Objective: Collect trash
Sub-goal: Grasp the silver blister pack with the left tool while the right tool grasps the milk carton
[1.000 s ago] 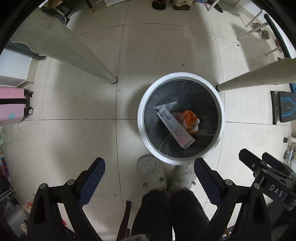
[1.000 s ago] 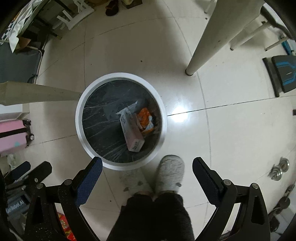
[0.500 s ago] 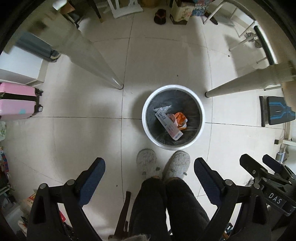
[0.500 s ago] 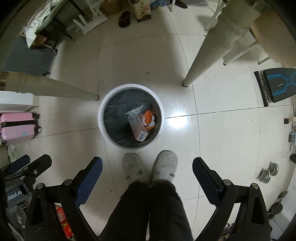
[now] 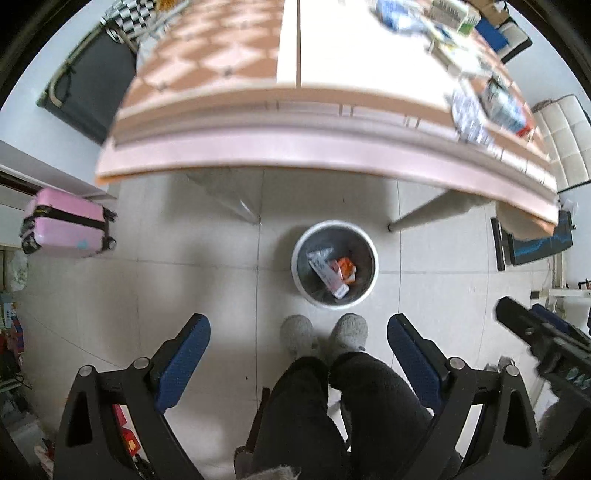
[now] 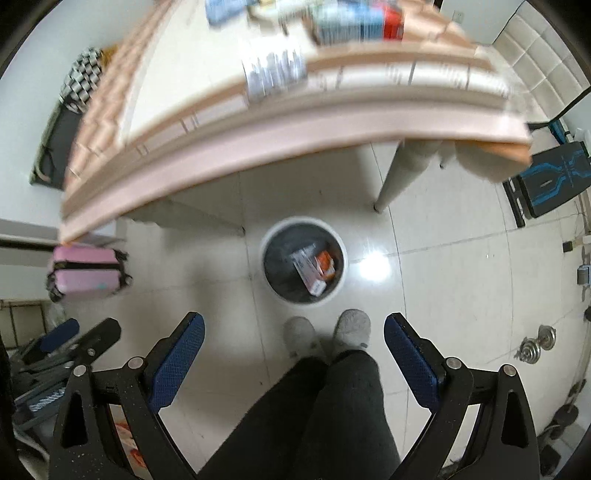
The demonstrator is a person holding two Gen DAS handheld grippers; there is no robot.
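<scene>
A white-rimmed trash bin (image 5: 300, 243) with a dark liner stands on the tiled floor under the table edge; it also shows in the right wrist view (image 6: 341, 266). Inside lie a white carton (image 5: 328, 273) and an orange wrapper (image 5: 346, 266). My left gripper (image 5: 297, 356) is open and empty, high above the floor. My right gripper (image 6: 293, 352) is open and empty too; it also shows at the right in the left wrist view (image 5: 543, 336). Blurred packages (image 6: 354, 22) and a foil blister pack (image 6: 275, 74) lie on the table top.
A pink-edged table (image 5: 295, 147) spans the upper view, with legs (image 5: 417, 216) beside the bin. The person's slippered feet (image 5: 323, 334) stand just in front of the bin. A pink suitcase (image 5: 66, 229) is at the left; a blue-black device (image 6: 554, 177) at the right.
Both grippers have risen well away from the bin, which now looks much smaller. The table top with its clutter has come into view. Both stay open and empty.
</scene>
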